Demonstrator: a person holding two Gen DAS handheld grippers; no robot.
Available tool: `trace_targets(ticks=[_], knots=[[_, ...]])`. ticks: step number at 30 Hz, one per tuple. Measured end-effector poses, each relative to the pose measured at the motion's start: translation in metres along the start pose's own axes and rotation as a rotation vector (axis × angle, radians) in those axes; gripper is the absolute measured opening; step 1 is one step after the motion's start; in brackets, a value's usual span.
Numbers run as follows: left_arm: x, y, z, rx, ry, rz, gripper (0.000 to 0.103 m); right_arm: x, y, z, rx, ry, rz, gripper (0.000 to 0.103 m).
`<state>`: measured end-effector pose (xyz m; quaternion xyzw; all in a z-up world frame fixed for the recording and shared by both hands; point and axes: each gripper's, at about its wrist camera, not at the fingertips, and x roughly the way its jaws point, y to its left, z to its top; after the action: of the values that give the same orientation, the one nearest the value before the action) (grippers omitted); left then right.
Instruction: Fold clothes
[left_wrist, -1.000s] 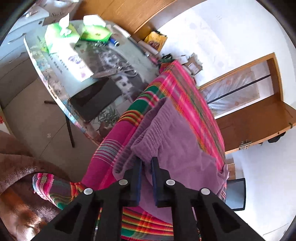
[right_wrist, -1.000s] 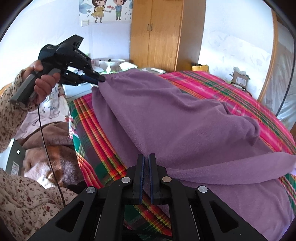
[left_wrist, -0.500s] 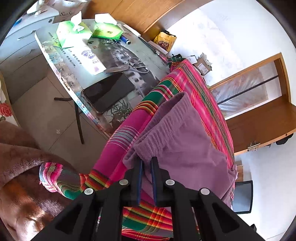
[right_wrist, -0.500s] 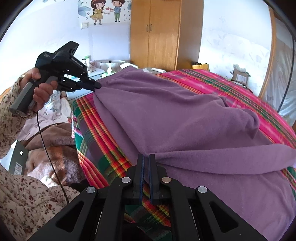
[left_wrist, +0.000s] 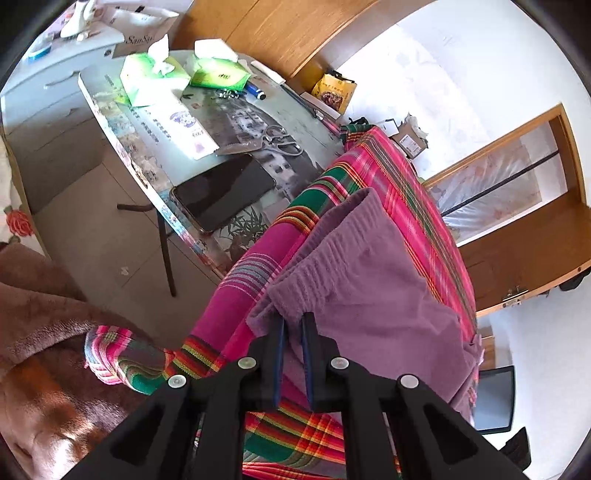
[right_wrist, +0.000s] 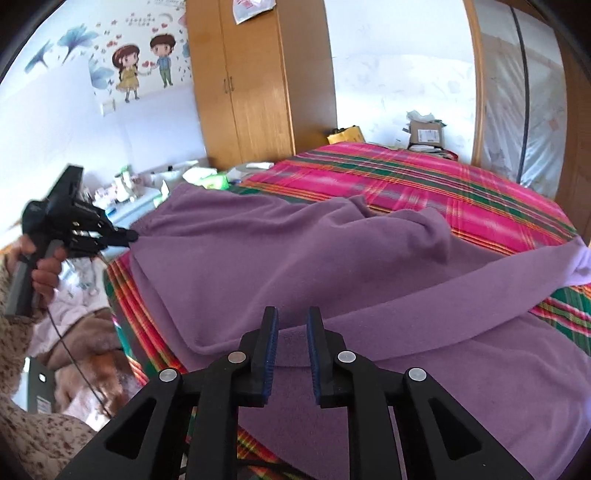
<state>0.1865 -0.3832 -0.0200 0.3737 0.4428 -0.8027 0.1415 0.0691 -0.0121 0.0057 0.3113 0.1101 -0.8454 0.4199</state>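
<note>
Left wrist view only: a glass-topped side table (left_wrist: 110, 122) w/ two green tissue boxes (left_wrist: 147, 79), a dark phone-like slab (left_wrist: 221, 195), scissors (left_wrist: 279, 140) and a brown fleecy blanket (left_wrist: 40, 332) low at the left edge. It also shows the ribbed waistband end of the purple fleece garment (left_wrist: 369, 295) hanging over the edge of the bed's pink-green-red plaid cover (left_wrist: 413, 192).

Right wrist view only: the whole spread of the garment (right_wrist: 295, 258) across the bed, a long purple strip folded diagonally over it toward the right, a wooden wardrobe (right_wrist: 255, 81), a cartoon wall sticker (right_wrist: 144, 66), and the person's hand (right_wrist: 44, 273) in a floral sleeve on the other tool's handle.

Left gripper (left_wrist: 293, 321): jaws nearly together, pinching the garment's waistband corner; cloth sits between the blue pads. From the right wrist view (right_wrist: 125, 236) its tip bites the garment's left corner, held slightly up off the cover.

Right gripper (right_wrist: 292, 314): jaws have just been opening, now clearly parted; purple fleece lies under and behind the gap, a fold edge just ahead of the tips, but pads aren't pressing on any cloth.

Garment lies mostly flat on the plaid cover (right_wrist: 424, 177), directly in front of and beneath the right gripper.
</note>
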Motion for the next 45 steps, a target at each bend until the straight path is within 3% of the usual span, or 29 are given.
trace_targets(ticks=[5, 10, 14, 19, 24, 31, 38, 45], knots=[[-0.007, -0.005, -0.002, -0.01, -0.009, 0.032, 0.013, 0.007, 0.001, -0.007, -0.02, 0.05, -0.003, 0.016], [-0.03, -0.026, -0.009, 0.052, -0.113, 0.059, 0.013, -0.013, -0.025, -0.006, 0.057, 0.004, -0.019, 0.016], [-0.034, -0.053, -0.015, 0.137, -0.124, 0.033, 0.019, -0.034, -0.058, -0.008, 0.15, -0.034, -0.082, 0.016], [-0.013, -0.096, -0.029, 0.274, -0.059, -0.015, 0.02, -0.051, -0.1, -0.016, 0.277, -0.058, -0.16, 0.018], [0.018, -0.134, -0.047, 0.366, 0.039, -0.072, 0.02, -0.06, -0.123, -0.023, 0.326, -0.055, -0.207, 0.02], [0.042, -0.203, -0.088, 0.602, 0.109, -0.125, 0.02, -0.072, -0.152, -0.019, 0.379, -0.079, -0.226, 0.023], [0.074, -0.255, -0.124, 0.773, 0.206, -0.153, 0.021, -0.08, -0.17, -0.026, 0.447, -0.089, -0.242, 0.024], [0.096, -0.277, -0.143, 0.826, 0.283, -0.171, 0.022, -0.082, -0.172, -0.033, 0.451, -0.077, -0.249, 0.025]])
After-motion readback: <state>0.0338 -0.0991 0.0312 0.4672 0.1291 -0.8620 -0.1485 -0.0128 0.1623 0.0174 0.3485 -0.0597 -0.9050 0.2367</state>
